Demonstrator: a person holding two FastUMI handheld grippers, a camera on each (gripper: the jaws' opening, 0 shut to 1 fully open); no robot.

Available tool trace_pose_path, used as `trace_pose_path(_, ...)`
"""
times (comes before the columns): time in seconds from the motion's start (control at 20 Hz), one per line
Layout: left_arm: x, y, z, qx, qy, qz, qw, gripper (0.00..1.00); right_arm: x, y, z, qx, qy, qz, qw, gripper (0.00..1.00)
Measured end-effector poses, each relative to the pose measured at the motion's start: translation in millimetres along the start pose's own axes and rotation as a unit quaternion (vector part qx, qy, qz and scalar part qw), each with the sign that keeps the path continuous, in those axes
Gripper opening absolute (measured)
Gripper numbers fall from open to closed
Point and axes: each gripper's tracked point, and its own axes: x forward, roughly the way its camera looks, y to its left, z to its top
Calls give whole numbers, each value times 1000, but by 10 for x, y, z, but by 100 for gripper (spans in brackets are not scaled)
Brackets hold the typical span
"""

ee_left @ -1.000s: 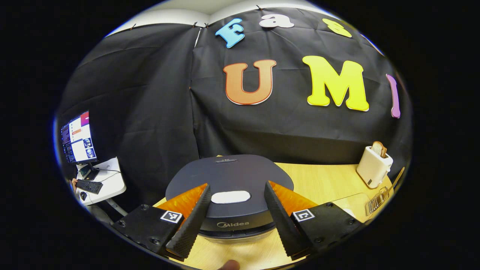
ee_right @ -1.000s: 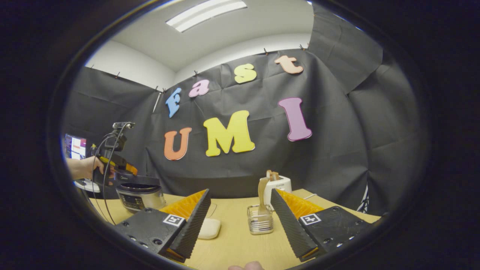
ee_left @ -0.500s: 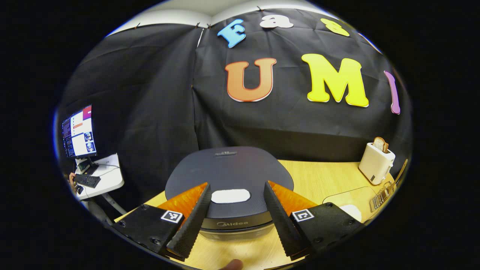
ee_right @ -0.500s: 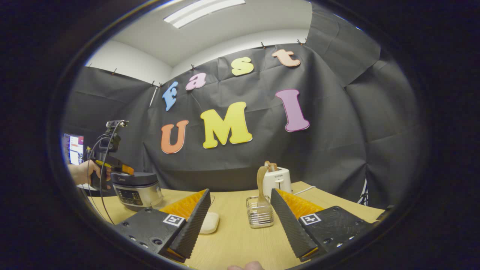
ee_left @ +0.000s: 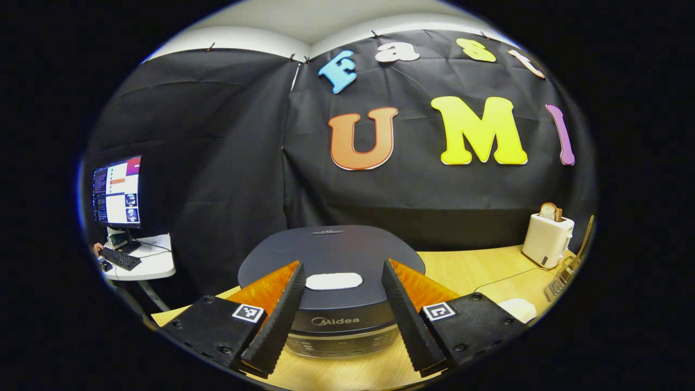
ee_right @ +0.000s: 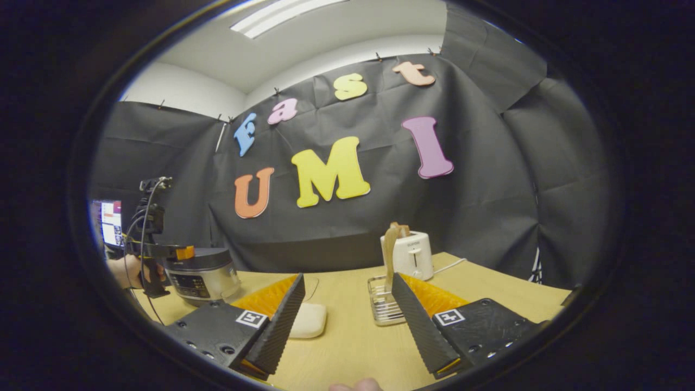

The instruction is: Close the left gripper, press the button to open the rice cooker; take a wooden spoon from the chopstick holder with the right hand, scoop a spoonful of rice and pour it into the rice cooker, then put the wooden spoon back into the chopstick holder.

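Black cloth wall [ee_right: 488, 206] behind a wooden table [ee_right: 353, 336] — ceiling light [ee_right: 282, 13] overhead, side desk [ee_left: 144, 263] left.

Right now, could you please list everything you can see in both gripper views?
rice cooker: one, dark lid shut, silver body, table's left end
lid button: one, white, front of lid
toaster: one, white, bread in slot, at the back
chopstick holder: one, wire, before toaster
wooden spoon: one, upright in holder
white pad: one, mid-table
table: one, light wood
monitor: one, lit, side desk
left hand-held gripper: open, straddling the cooker
right hand-held gripper: open, above the table
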Motion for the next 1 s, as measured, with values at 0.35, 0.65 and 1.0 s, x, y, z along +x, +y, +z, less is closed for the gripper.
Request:
trace_pose_path(0.35,-7,-7,49,4,-19,6,1000,90,49,190,5,-11,3,4,1000,95)
trace_pose_path(0.65,-200,-195,81,20,1,-27,999,86,14,434,197,-37,-15,5,999,92)
trace_pose_path(1.0,-1047,-643,569,40,-81,-114,989,97,-176,538,567,-65,-55,-14,996,95)
